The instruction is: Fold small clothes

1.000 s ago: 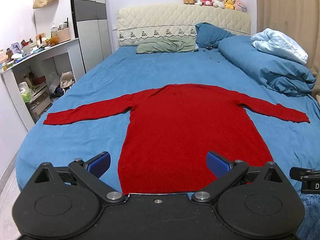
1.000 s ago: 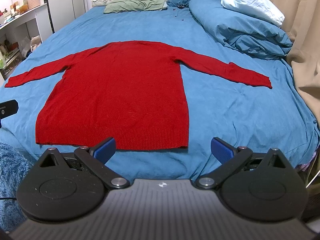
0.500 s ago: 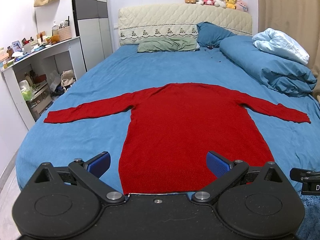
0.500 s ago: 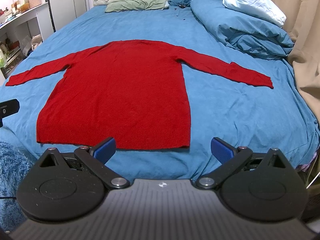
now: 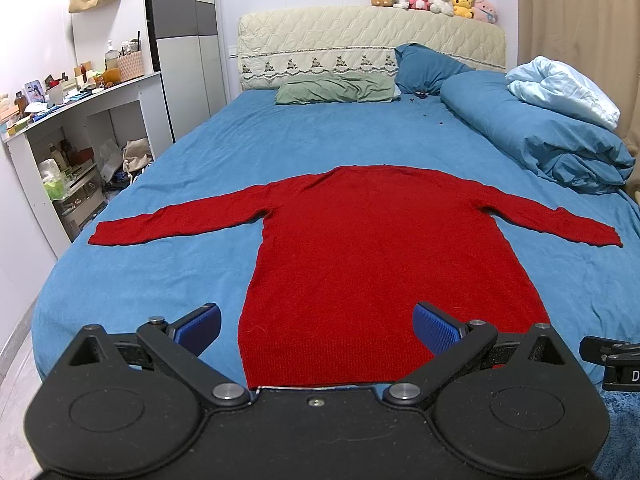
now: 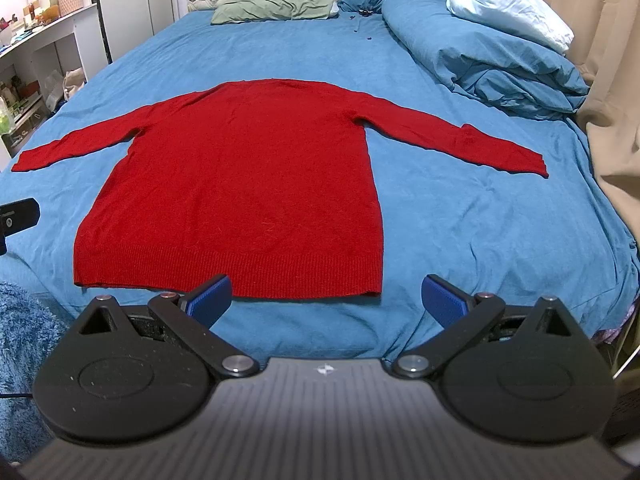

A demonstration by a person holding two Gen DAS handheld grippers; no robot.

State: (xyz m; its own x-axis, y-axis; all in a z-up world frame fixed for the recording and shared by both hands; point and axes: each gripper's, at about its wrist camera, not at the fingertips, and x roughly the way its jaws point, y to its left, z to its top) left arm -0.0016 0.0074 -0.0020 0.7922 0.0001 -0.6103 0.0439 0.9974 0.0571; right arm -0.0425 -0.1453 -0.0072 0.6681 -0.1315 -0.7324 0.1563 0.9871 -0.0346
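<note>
A red long-sleeved sweater (image 5: pixel 384 248) lies flat on the blue bed sheet (image 5: pixel 280 140), sleeves spread to both sides, hem nearest me. It also shows in the right wrist view (image 6: pixel 248 184). My left gripper (image 5: pixel 318 330) is open and empty, just above the hem near its left corner. My right gripper (image 6: pixel 326 296) is open and empty, in front of the hem near its right corner. Neither gripper touches the sweater.
A rolled blue duvet (image 5: pixel 532 136) with a pale blanket (image 5: pixel 560 88) lies along the bed's right side. Pillows (image 5: pixel 336 92) and a headboard (image 5: pixel 368 48) are at the far end. White shelves (image 5: pixel 80 136) stand left; a curtain (image 6: pixel 608 80) hangs right.
Both views have shifted slightly, so the sweater sits a little lower in frame. The sweater itself has not moved, and both grippers stay open.
</note>
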